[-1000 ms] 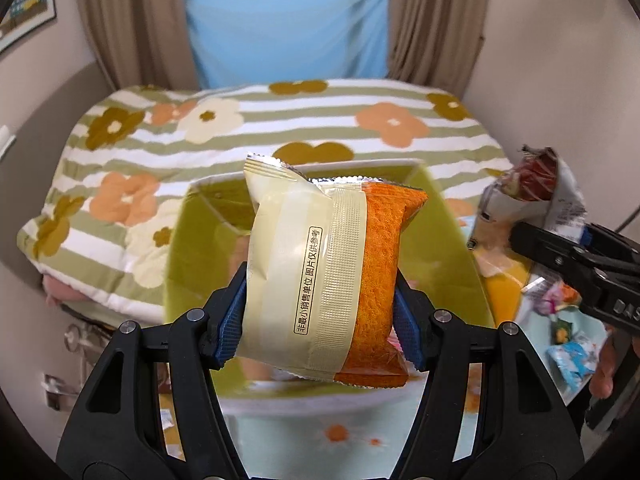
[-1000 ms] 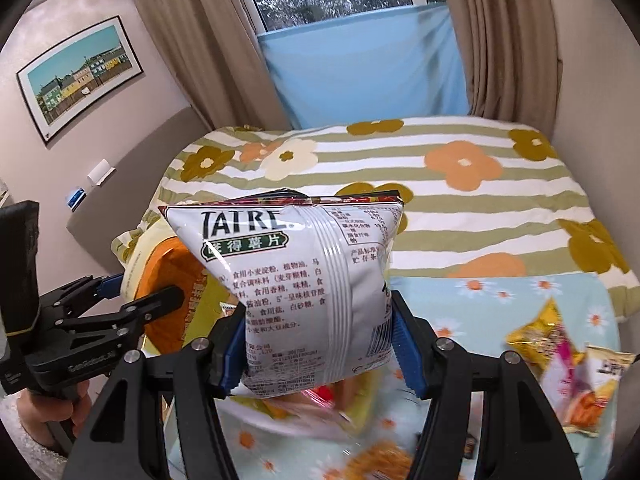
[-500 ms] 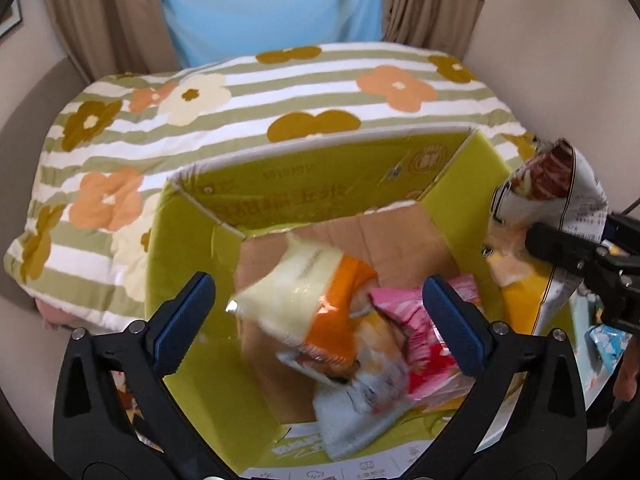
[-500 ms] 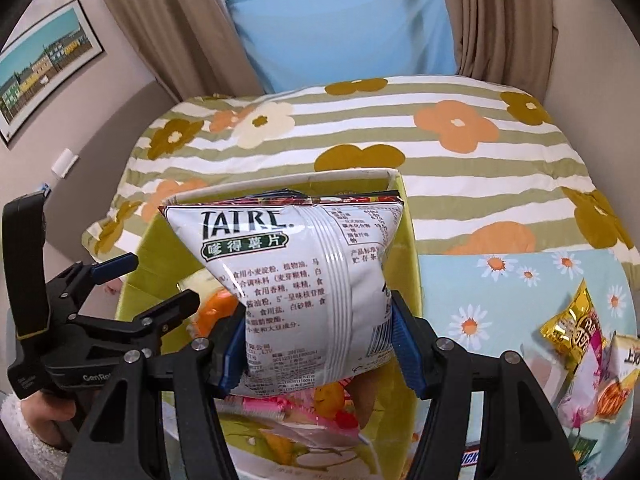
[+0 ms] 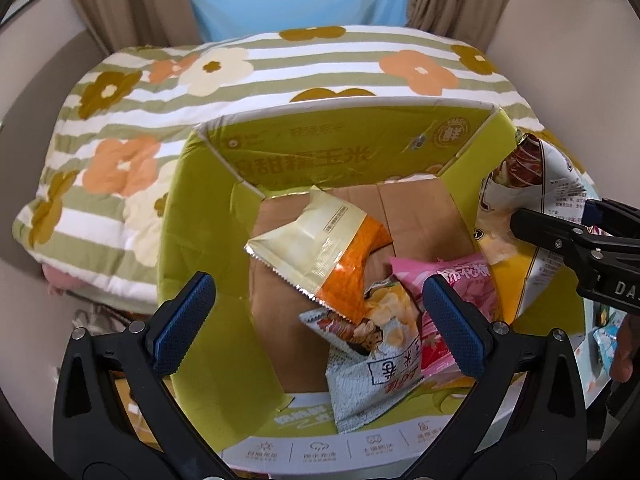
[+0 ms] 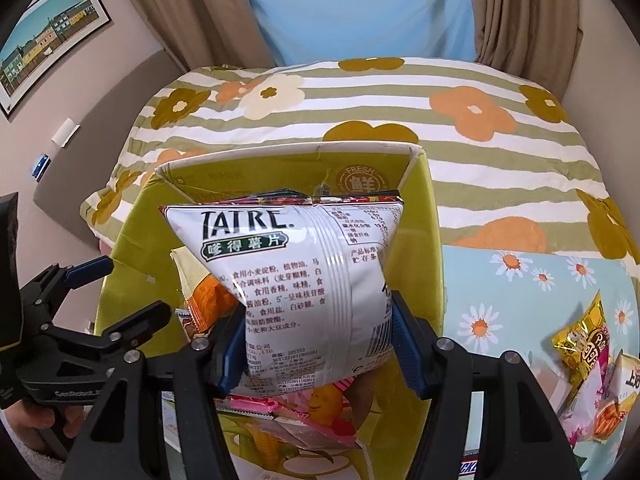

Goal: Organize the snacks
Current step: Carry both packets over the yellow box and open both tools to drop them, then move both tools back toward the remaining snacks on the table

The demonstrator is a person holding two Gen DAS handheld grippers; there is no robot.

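Observation:
My left gripper [image 5: 318,322] is open and empty above the green cardboard box [image 5: 200,240]. The cream-and-orange snack pack [image 5: 316,248] lies inside the box on a grey pack [image 5: 368,364] and a pink pack [image 5: 464,284]. My right gripper [image 6: 318,344] is shut on a white TATRE chip bag [image 6: 296,272] and holds it over the box [image 6: 420,216]. The chip bag also shows in the left wrist view [image 5: 532,196], at the box's right side. The left gripper shows at the left of the right wrist view [image 6: 100,292].
The box stands on a table with a blue daisy cloth [image 6: 520,292]. Loose snack packs [image 6: 588,348] lie on the cloth at the right. A bed with a striped flower quilt [image 6: 400,92] is behind the box. Curtains and a wall lie beyond.
My left gripper opened and let go of the cream-and-orange pack, which dropped into the box. My right gripper moved forward with the chip bag over the box.

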